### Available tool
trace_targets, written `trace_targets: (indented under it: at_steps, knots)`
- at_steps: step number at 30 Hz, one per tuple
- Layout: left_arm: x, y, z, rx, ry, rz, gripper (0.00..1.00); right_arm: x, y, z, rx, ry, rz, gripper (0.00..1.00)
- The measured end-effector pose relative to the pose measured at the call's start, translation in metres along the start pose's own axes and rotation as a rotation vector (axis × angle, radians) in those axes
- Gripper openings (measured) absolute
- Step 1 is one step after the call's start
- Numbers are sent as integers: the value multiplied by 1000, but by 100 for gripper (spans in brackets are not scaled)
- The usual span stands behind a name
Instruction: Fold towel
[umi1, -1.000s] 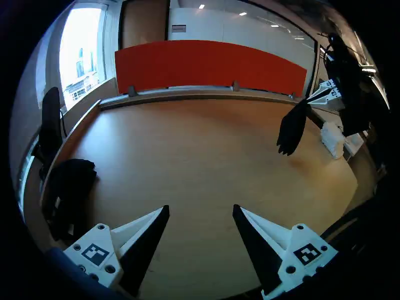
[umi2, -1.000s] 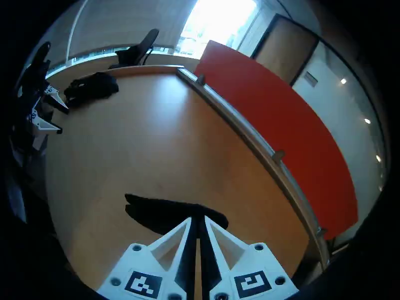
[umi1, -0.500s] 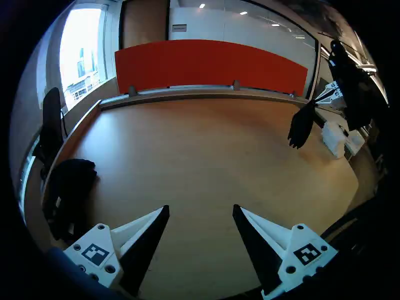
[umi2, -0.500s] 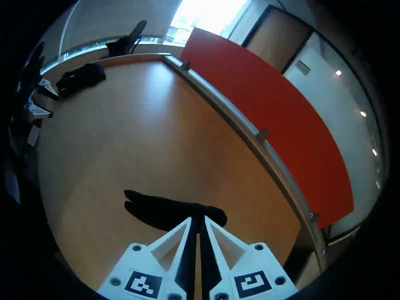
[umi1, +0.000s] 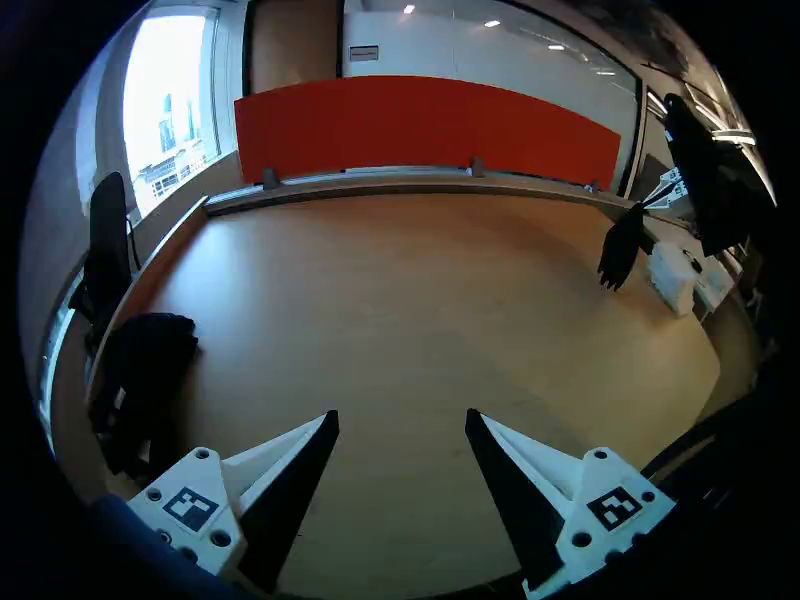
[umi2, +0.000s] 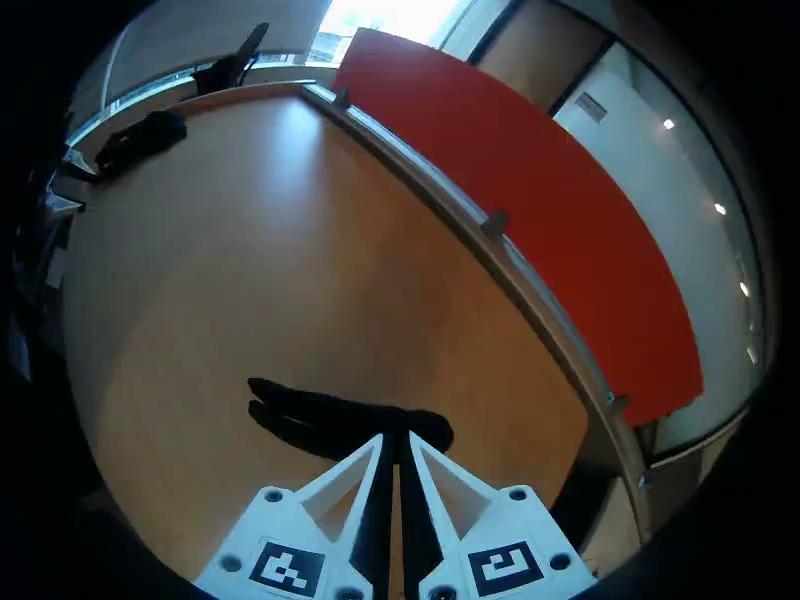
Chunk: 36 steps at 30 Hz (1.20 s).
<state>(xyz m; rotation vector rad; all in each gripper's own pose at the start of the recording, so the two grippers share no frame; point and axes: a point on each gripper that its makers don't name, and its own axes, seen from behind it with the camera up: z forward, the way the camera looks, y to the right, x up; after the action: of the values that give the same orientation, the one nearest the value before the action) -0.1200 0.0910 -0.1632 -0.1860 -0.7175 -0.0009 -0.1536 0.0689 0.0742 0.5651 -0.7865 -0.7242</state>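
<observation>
A small black towel (umi2: 330, 420) hangs limp from my right gripper (umi2: 398, 440), whose fingers are shut on its upper edge. In the left gripper view the same towel (umi1: 620, 258) dangles above the far right of the wooden table (umi1: 420, 300), held by the right gripper (umi1: 668, 190) under a person's dark sleeve (umi1: 715, 170). My left gripper (umi1: 400, 415) hovers open over the table's near side, with nothing between its fingers.
A white folded stack (umi1: 672, 280) lies at the table's right edge. A black bag (umi1: 145, 370) sits on the left side, also seen as the bag (umi2: 140, 140). A red divider (umi1: 420, 125) runs along the far edge. An office chair (umi1: 108, 240) stands by the window.
The right gripper has carried the hanging black towel farther to the right and away from the left gripper. The left gripper has barely moved and stays open.
</observation>
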Motion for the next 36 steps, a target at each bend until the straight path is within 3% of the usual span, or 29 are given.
trace_targets:
  at_steps: [20,36]
  knots:
    - [0,11,6,8,-19,4,94,-38,58,1,-25,-82,2,4]
    - [4,12,8,10,-25,16,94,-45,72,5,-40,-97,9,4]
